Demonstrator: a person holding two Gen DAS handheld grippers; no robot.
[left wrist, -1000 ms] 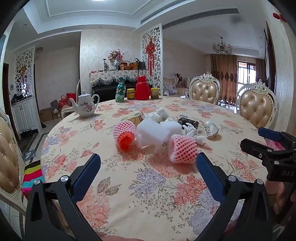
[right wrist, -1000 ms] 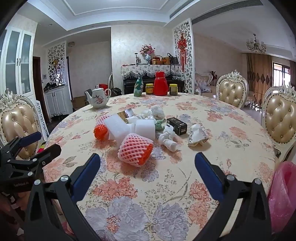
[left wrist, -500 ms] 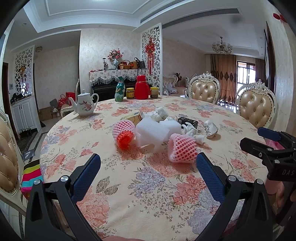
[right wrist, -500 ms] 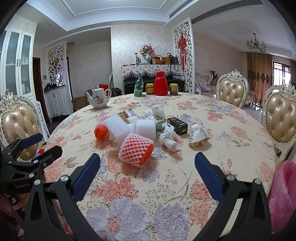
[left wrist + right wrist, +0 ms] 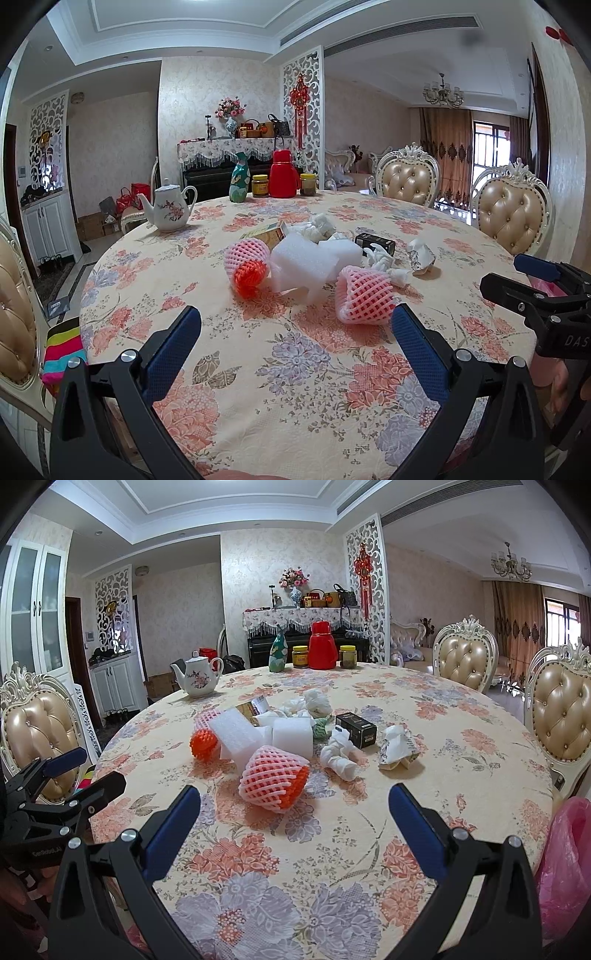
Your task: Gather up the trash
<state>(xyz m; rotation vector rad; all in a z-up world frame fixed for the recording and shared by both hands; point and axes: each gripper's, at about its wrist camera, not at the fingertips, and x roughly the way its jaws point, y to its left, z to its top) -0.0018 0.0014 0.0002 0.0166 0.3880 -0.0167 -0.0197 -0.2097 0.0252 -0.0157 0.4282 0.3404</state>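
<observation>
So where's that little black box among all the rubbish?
In the right wrist view, the small black box lies right of centre on the table, behind the twisted white paper and left of the crumpled wrapper.

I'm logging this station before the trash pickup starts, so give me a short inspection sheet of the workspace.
Surface: round table under a floral cloth.
Job's things: near foam fruit net, far foam fruit net, white foam blocks, crumpled tissues, crumpled paper, small black box, all piled mid-table; pink bag at the right table edge.
Clutter: teapot, red thermos, two jars and a green bottle at the far edge.
Grippers: left gripper and right gripper both open, empty, short of the pile.
Cables: nothing seen.
Surroundings: padded chairs, cabinet, sideboard.
</observation>
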